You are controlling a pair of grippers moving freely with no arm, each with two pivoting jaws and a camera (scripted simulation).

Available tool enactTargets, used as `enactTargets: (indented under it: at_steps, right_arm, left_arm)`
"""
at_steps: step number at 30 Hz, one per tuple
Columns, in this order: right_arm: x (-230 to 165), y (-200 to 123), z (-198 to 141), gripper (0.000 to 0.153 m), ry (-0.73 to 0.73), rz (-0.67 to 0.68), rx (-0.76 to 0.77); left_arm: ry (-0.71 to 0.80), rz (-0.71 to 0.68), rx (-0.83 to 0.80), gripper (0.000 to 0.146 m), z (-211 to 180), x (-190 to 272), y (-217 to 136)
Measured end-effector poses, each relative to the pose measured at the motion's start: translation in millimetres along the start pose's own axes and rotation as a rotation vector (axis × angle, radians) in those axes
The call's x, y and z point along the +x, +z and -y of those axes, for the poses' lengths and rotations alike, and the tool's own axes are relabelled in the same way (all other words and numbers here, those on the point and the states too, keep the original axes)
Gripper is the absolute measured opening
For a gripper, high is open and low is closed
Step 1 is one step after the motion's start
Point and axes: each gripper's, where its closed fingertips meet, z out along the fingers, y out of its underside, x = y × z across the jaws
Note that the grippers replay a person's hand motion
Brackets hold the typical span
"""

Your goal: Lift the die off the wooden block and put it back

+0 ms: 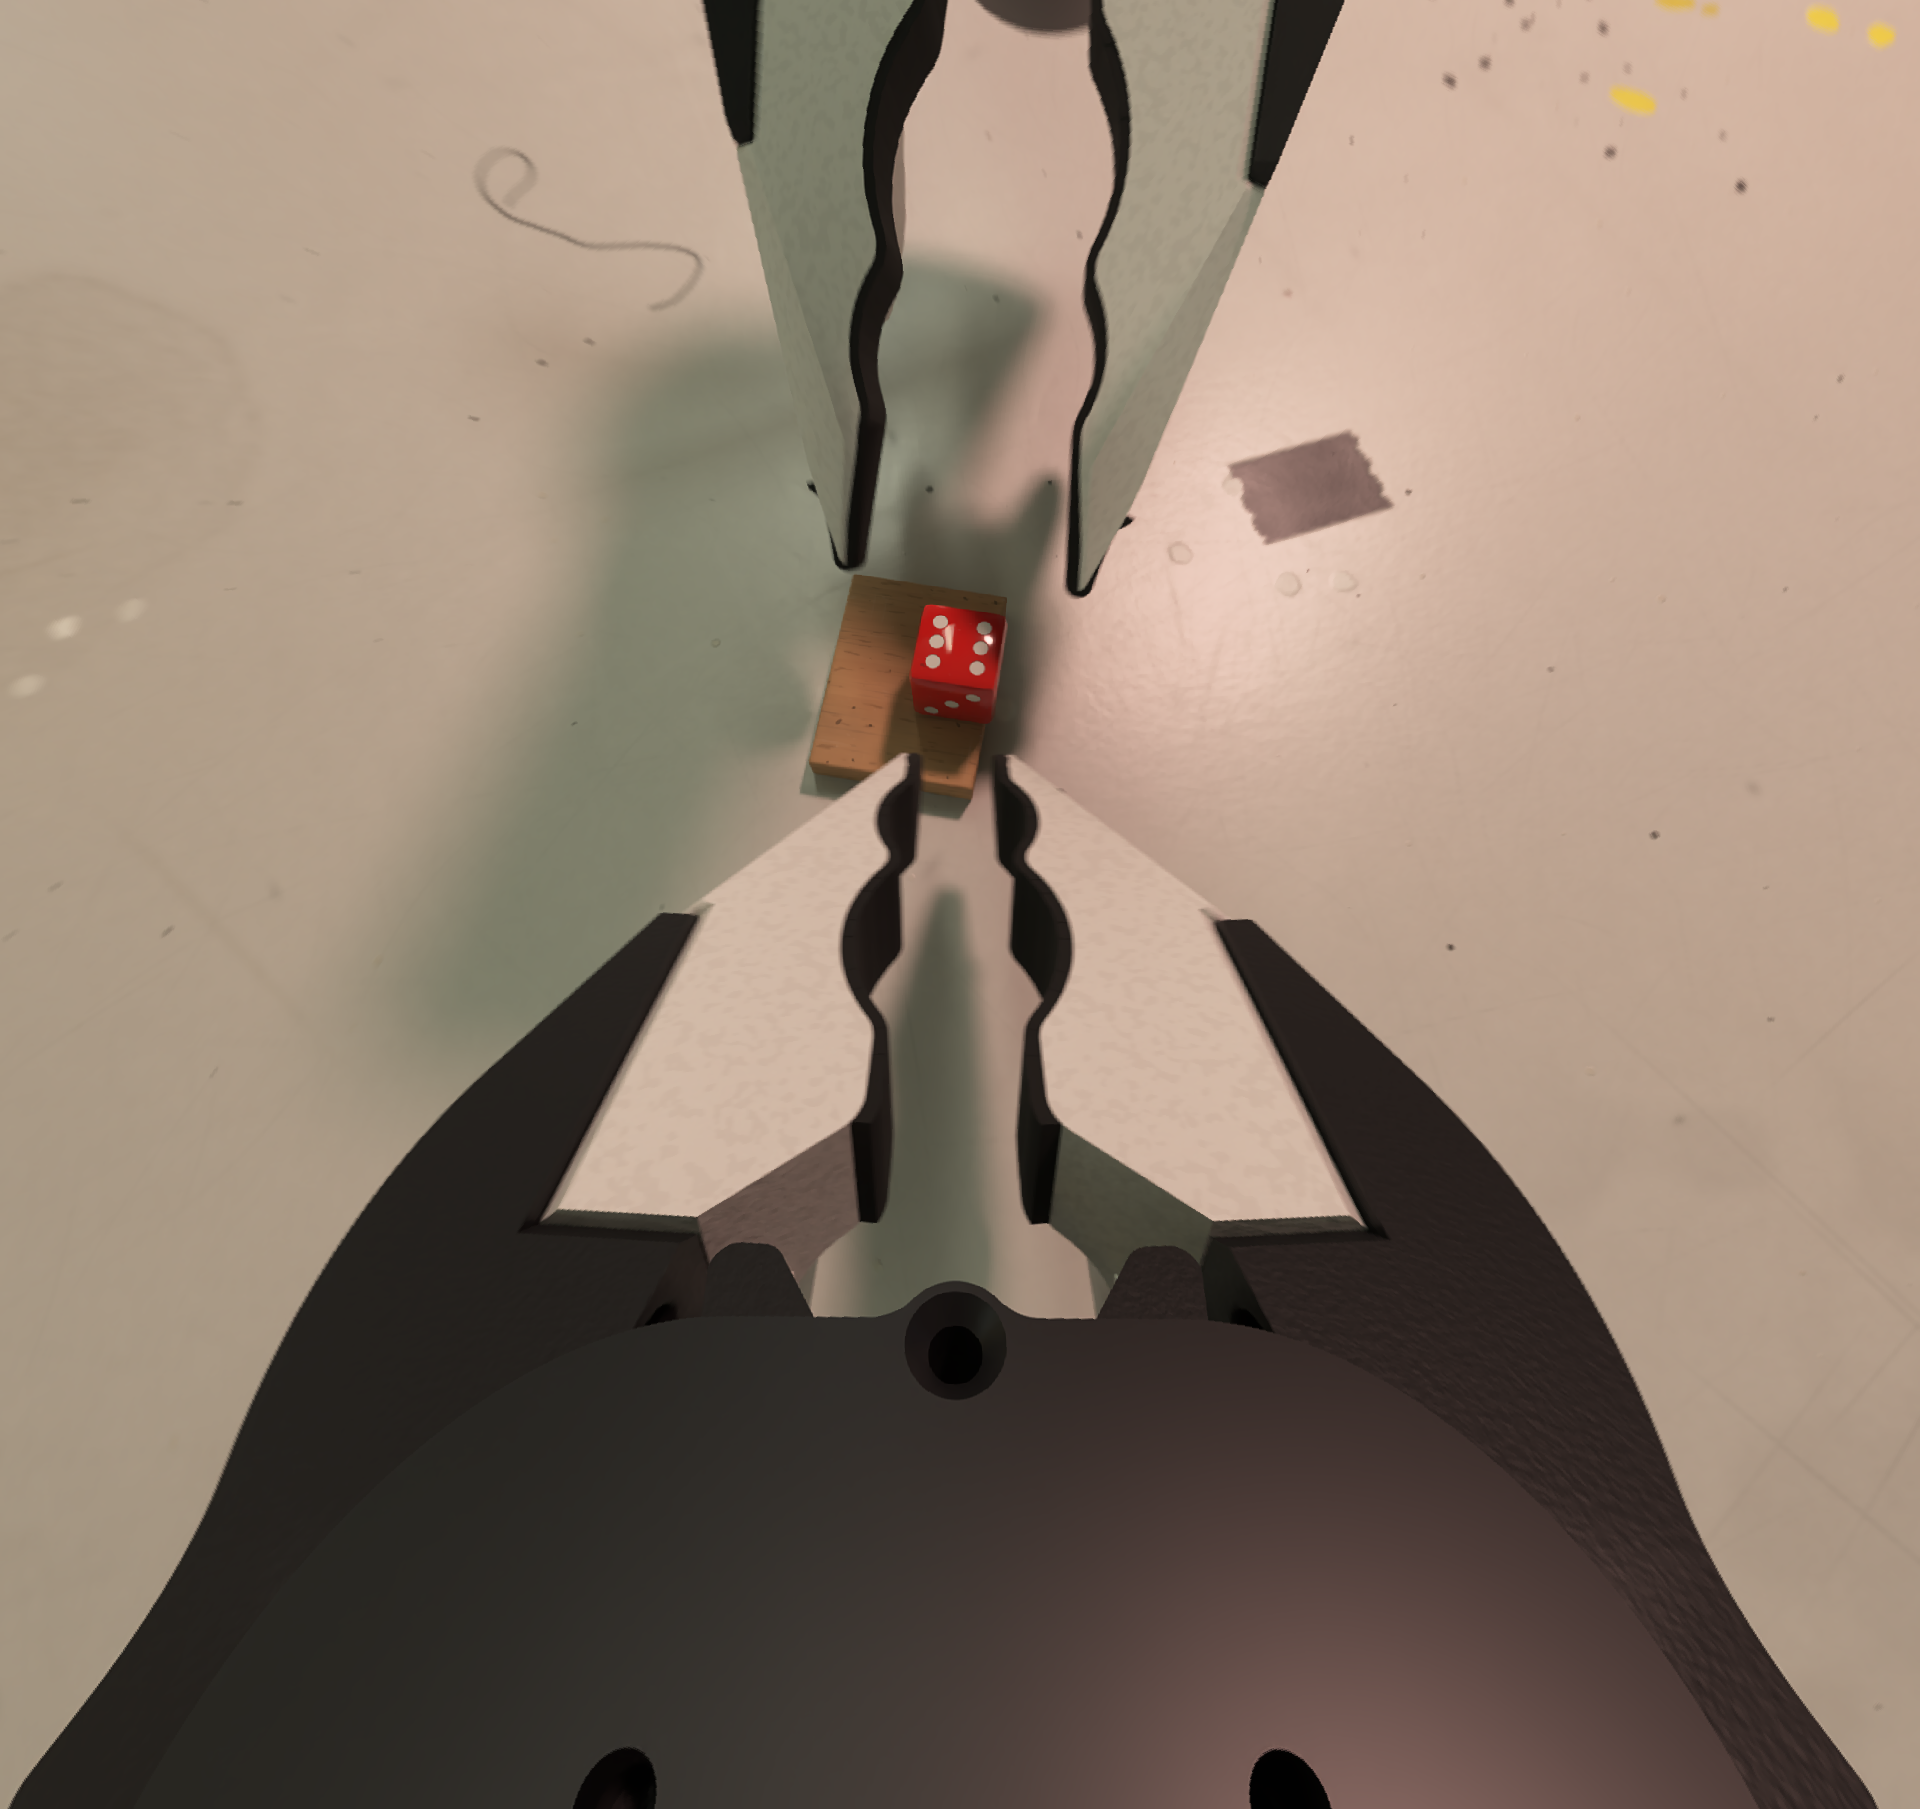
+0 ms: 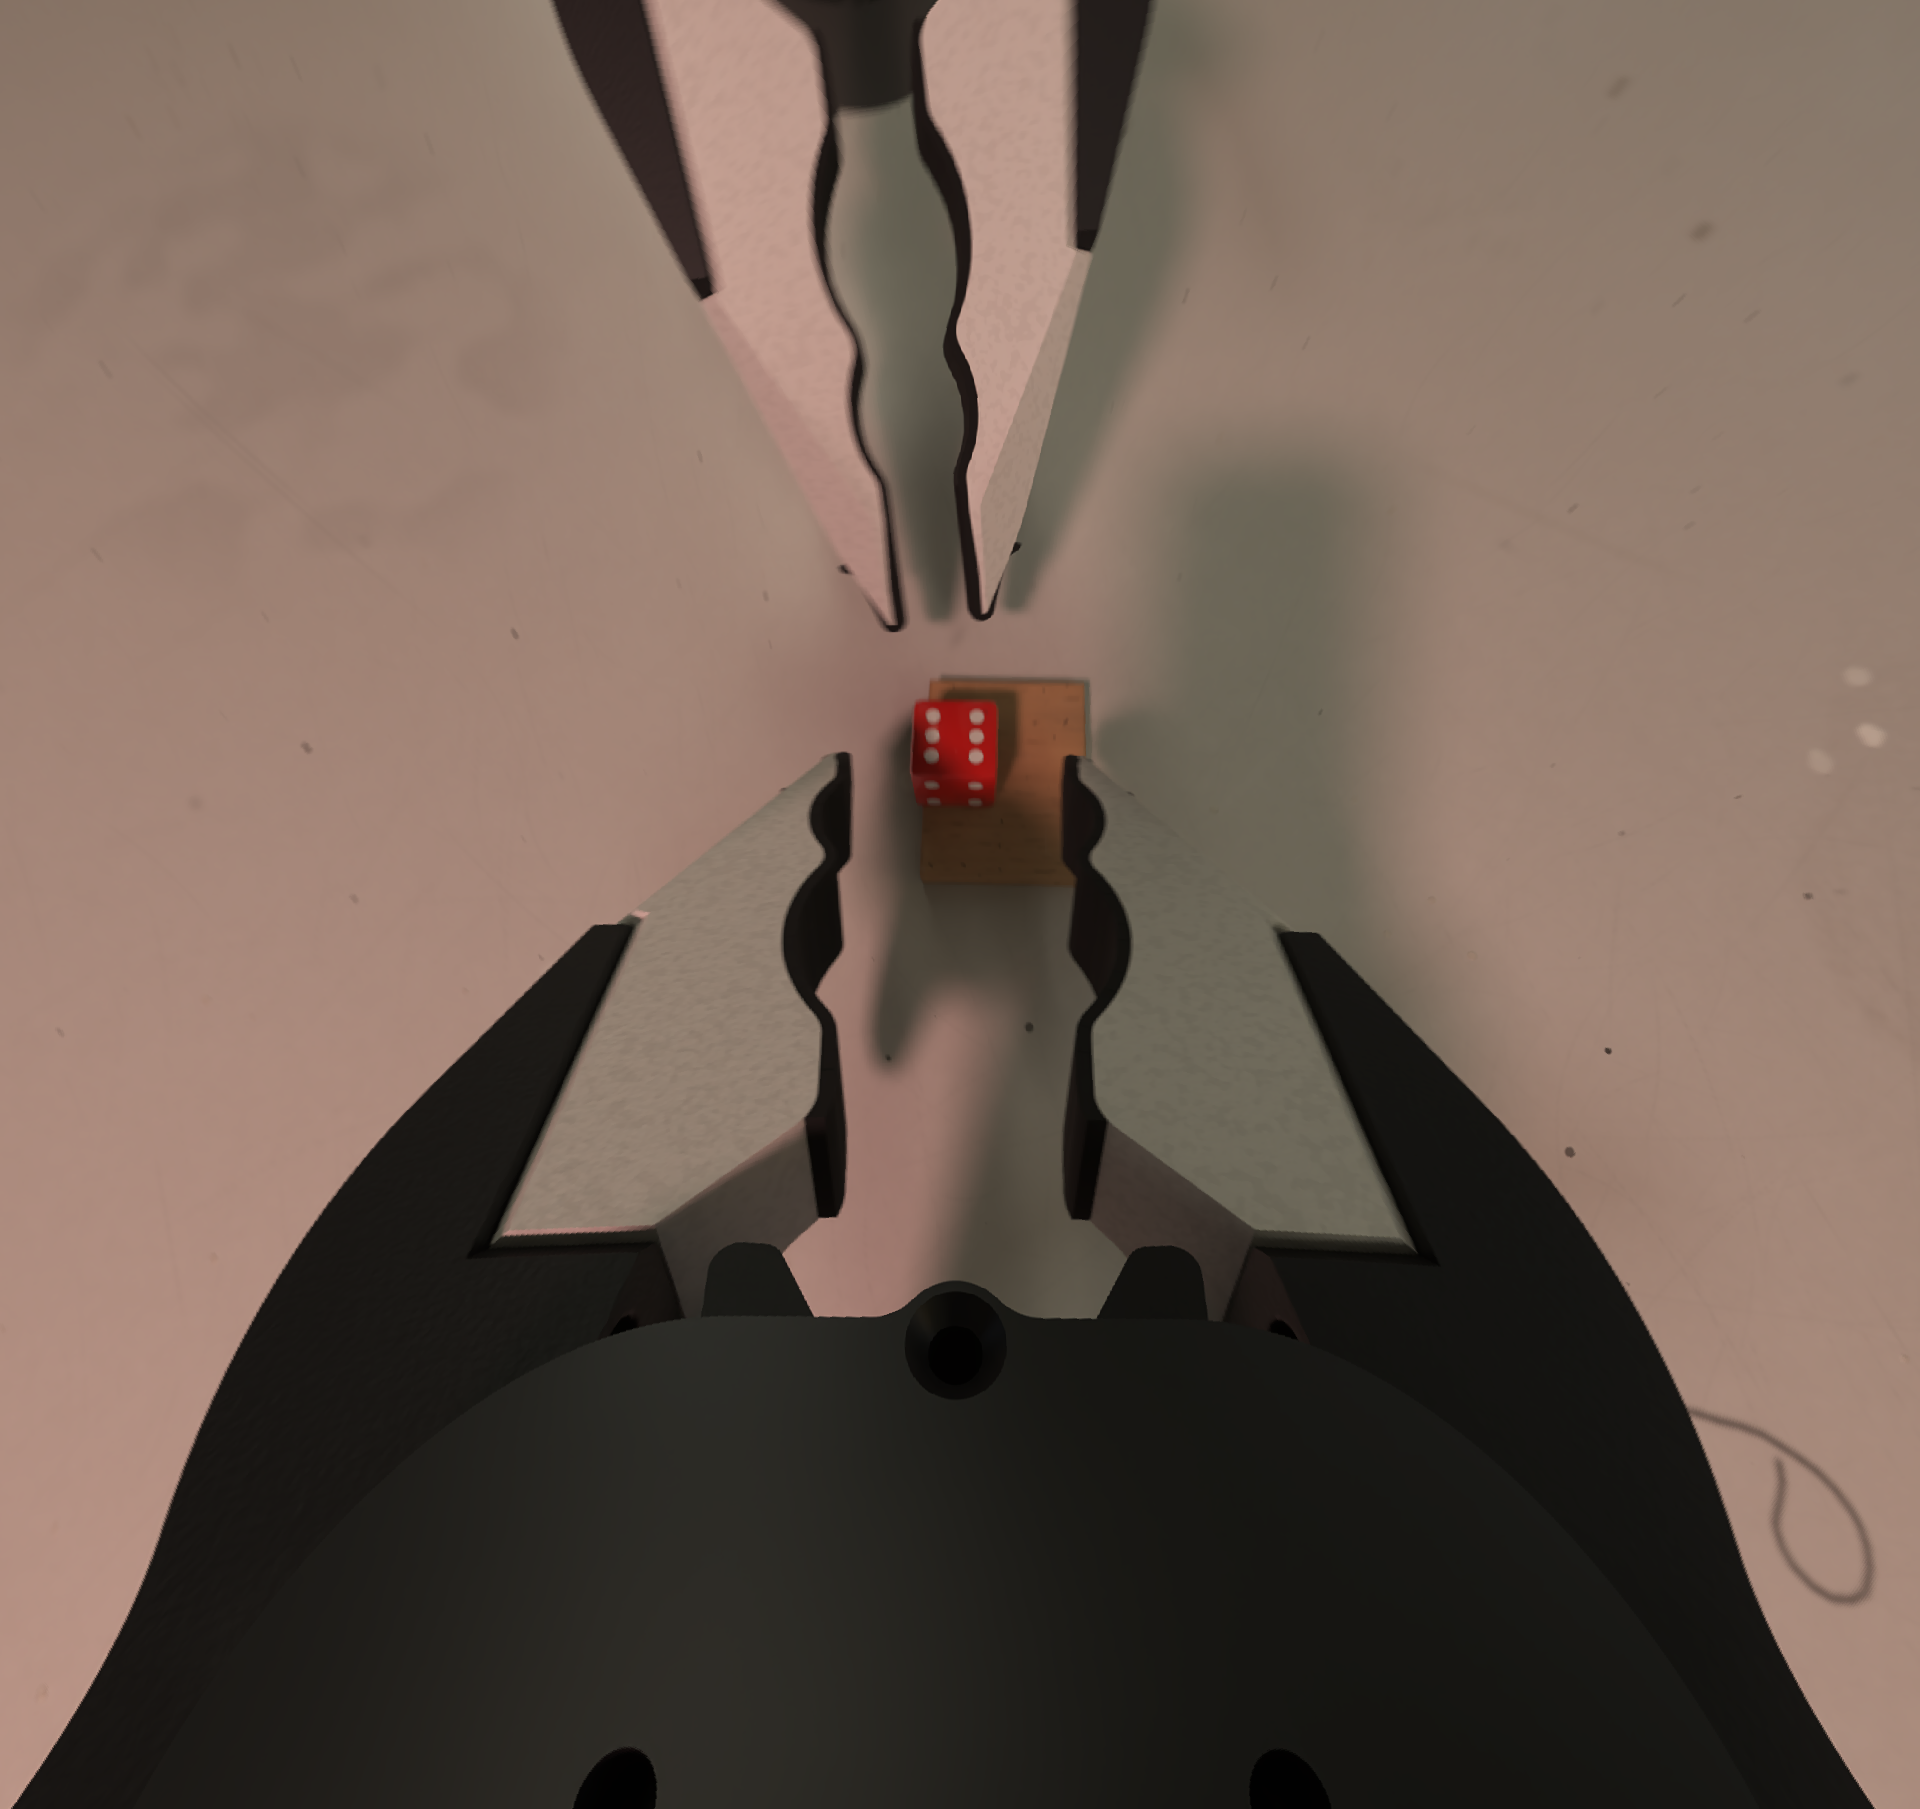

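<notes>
A red die (image 1: 956,663) with white pips sits on a small wooden block (image 1: 862,699), near the block's right edge in the left wrist view. My left gripper (image 1: 956,767) hovers just in front of the block, its jaws only narrowly apart and empty. My right gripper (image 1: 964,564) faces it from the far side, wider open and empty. In the right wrist view the die (image 2: 956,751) sits at the left edge of the block (image 2: 997,850), just ahead of my open right gripper (image 2: 956,767). The left gripper (image 2: 935,616) is beyond it.
The block lies on a beige tabletop (image 1: 1455,824). A grey tape patch (image 1: 1309,486) lies to the right, yellow paint spots (image 1: 1631,100) at the far right, and a curly thread mark (image 1: 582,232) to the left, which also shows in the right wrist view (image 2: 1818,1531).
</notes>
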Motion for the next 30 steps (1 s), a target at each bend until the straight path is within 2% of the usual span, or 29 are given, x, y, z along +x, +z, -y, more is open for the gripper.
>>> enactTargets:
  at_steps: [2, 5, 10, 12, 17, 21, 26, 30]
  right_arm:
    - [-2, -6, 8, 0.051, 0.008, -0.021, 0.073]
    - [-4, -1, 2, 0.053, -0.016, -0.049, -0.008]
    - [0, 20, -7, 0.038, -0.017, -0.076, -0.113]
    - [0, 24, -8, 0.022, -0.042, -0.071, -0.14]
    - [15, 0, 0, 0.019, -0.044, -0.124, -0.089]
    - [29, -16, -3, 0.019, -0.011, -0.162, -0.074]
    - [29, 3, -4, 0.019, -0.018, -0.104, -0.091]
    - [25, 20, -3, 0.019, -0.039, -0.063, -0.103]
  left_arm:
    - [-0.023, 0.052, 0.06, 0.027, 3, 4, -14]
    - [-0.071, 0.163, 0.15, 0.034, 2, 8, -36]
    - [-0.118, 0.367, 0.356, 0.047, 6, 13, -63]
    - [-0.097, 0.436, 0.401, 0.049, 11, 15, -73]
    - [-0.139, 0.416, 0.342, 0.05, 4, 29, -86]
    - [-0.282, 0.43, 0.18, 0.05, -32, 32, -93]
    - [-0.414, 0.408, 0.14, 0.05, -54, 43, -92]
    - [-0.412, 0.4, 0.148, 0.049, -61, 50, -88]
